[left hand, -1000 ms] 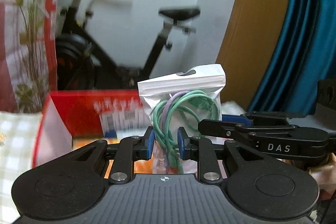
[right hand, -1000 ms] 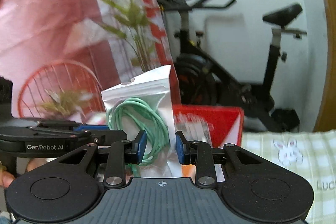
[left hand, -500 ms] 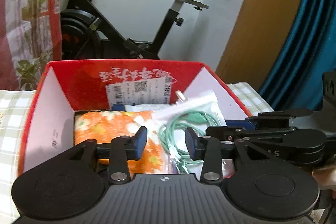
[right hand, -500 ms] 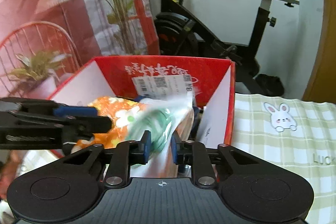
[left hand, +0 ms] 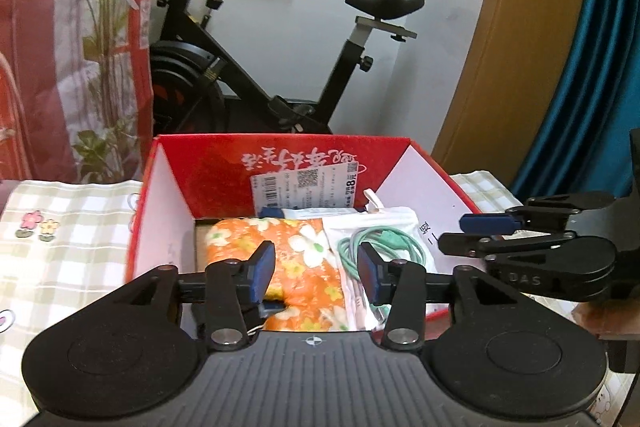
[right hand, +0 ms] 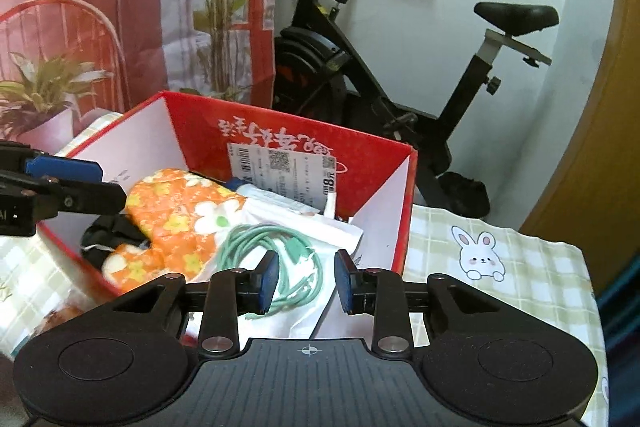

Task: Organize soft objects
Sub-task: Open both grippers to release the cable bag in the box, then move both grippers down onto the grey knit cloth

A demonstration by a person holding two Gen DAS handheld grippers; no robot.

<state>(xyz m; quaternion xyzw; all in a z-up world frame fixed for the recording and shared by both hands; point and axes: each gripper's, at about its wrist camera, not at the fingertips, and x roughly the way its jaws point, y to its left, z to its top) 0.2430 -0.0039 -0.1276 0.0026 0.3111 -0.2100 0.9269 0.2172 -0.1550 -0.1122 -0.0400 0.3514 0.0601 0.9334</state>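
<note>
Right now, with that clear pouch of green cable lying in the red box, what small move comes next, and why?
Probably back both grippers out: the clear plastic pouch of green cable already rests inside the red cardboard box, and the opening left gripper and right gripper press on nothing.

Cable pouch lower edge hidden behind right claw; black item under orange cloth, unidentifiable

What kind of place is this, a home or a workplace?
Most likely a room in a home. An exercise bike stands by the white wall, a blue curtain hangs at the side, and a checked tablecloth with a cartoon rabbit covers the table under the red box.
</note>
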